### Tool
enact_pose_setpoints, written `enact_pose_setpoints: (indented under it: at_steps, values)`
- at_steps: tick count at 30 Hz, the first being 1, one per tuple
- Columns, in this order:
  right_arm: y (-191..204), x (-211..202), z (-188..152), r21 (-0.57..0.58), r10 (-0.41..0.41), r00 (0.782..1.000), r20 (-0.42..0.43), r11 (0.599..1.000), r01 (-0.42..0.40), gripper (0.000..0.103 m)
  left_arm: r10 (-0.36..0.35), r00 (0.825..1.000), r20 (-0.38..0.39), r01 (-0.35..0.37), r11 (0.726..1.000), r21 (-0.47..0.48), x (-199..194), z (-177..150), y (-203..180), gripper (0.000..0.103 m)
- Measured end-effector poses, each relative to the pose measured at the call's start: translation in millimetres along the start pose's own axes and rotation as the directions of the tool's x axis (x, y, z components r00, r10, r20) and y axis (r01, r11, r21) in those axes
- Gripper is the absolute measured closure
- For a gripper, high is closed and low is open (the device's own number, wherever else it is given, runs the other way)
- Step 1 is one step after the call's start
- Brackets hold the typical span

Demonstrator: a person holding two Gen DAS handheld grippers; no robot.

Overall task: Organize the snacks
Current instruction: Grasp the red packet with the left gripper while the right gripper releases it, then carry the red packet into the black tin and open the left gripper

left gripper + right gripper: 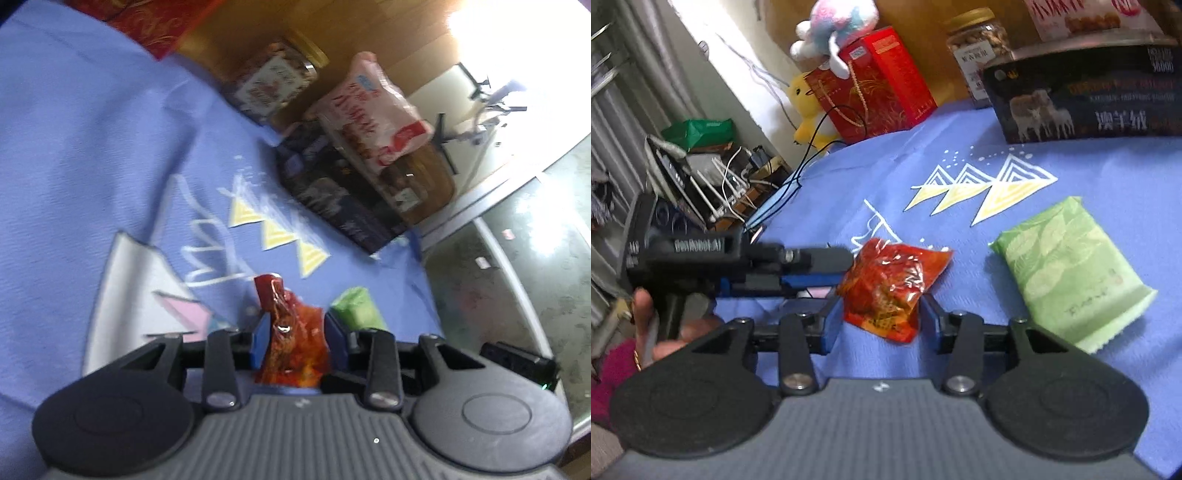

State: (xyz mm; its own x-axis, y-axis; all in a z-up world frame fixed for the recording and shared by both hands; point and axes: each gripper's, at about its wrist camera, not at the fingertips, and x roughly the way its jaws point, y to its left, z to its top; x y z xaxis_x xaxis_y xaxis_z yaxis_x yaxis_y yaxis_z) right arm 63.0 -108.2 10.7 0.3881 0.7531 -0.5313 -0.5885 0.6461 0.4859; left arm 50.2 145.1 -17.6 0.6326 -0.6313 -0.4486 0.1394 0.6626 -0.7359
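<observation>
My left gripper (297,338) is shut on a red-orange snack packet (291,332) and holds it just above the blue cloth. In the right wrist view the same packet (892,282) sits between the left gripper's blue fingers (812,277), which come in from the left. My right gripper (881,326) is open, its jaws standing either side of the packet's near end. A green snack packet (1067,269) lies flat on the cloth to the right; it also shows in the left wrist view (356,308).
A dark box (1086,103) with a pink snack bag (373,110) on top stands at the back, next to a nut jar (979,48). A red gift box (875,81) and plush toys (834,26) stand at the back left. The table edge and cables are at left.
</observation>
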Motion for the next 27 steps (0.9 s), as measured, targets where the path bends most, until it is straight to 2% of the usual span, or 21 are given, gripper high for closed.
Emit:
enact_pose_setpoints:
  at_steps: [3,4,6,8,9,11,15,17,19,20,22,25,27]
  values:
    - [6.6,-1.6,-5.5,-0.067,-0.029,0.999,0.014,0.997,0.03,0.054,-0.098,0.995,-0.003,0.098,0.995,0.018,-0.6,0.6,-9.5,0.071]
    - [9.3,-1.7,-7.3,-0.088,-0.039,0.999,0.02,0.995,0.04,0.054,-0.101,0.995,-0.012,0.101,0.994,0.027,0.8,0.7,-13.1,0.071]
    - [12.0,-0.7,-10.0,-0.116,-0.052,0.998,0.03,0.992,0.055,0.054,-0.045,0.999,-0.014,0.046,0.997,0.056,5.0,-1.2,-18.8,0.073]
    - [12.7,0.2,-11.1,-0.132,-0.062,0.997,0.036,0.989,0.066,0.054,0.053,0.996,-0.071,-0.047,0.995,0.082,17.3,-5.3,-20.3,0.075]
    - [13.4,0.2,-11.9,-0.144,-0.066,0.997,0.038,0.987,0.071,0.054,0.109,0.99,-0.09,-0.099,0.989,0.108,23.7,-9.6,-21.6,0.082]
    - [15.4,0.9,-13.5,-0.166,-0.078,0.996,0.044,0.982,0.084,0.054,0.129,0.989,-0.072,-0.117,0.981,0.157,25.8,-15.8,-27.3,0.085]
    - [18.6,1.8,-16.3,-0.201,-0.094,0.994,0.058,0.974,0.104,0.054,0.056,0.993,-0.102,-0.051,0.998,0.045,24.5,-11.3,-13.6,0.089]
    - [18.3,1.3,-16.5,-0.198,-0.099,0.993,0.062,0.974,0.109,0.054,-0.022,0.994,-0.105,0.016,0.999,-0.052,19.9,-7.7,0.9,0.089]
    - [15.7,-2.3,-16.7,-0.177,-0.092,0.994,0.063,0.979,0.102,0.052,-0.106,0.99,-0.093,0.096,0.989,-0.112,13.5,-7.4,8.9,0.089]
    - [12.1,-5.1,-16.3,-0.155,-0.085,0.994,0.065,0.983,0.095,0.051,-0.132,0.988,-0.086,0.122,0.986,-0.115,11.7,-7.5,8.1,0.089]
    - [7.0,-11.5,-16.6,-0.105,-0.061,0.996,0.07,0.992,0.069,0.042,-0.183,0.98,-0.08,0.175,0.98,-0.094,9.0,-8.4,1.0,0.089]
    - [-9.0,-27.1,-16.8,0.028,0.054,0.994,0.099,0.998,-0.057,0.041,-0.223,0.97,-0.095,0.219,0.975,-0.049,9.4,-10.5,-14.1,0.088]
    - [-17.9,-39.3,-17.9,0.103,0.131,0.982,0.139,0.984,-0.146,0.042,-0.231,0.966,-0.119,0.23,0.973,-0.02,11.0,-13.6,-22.2,0.088]
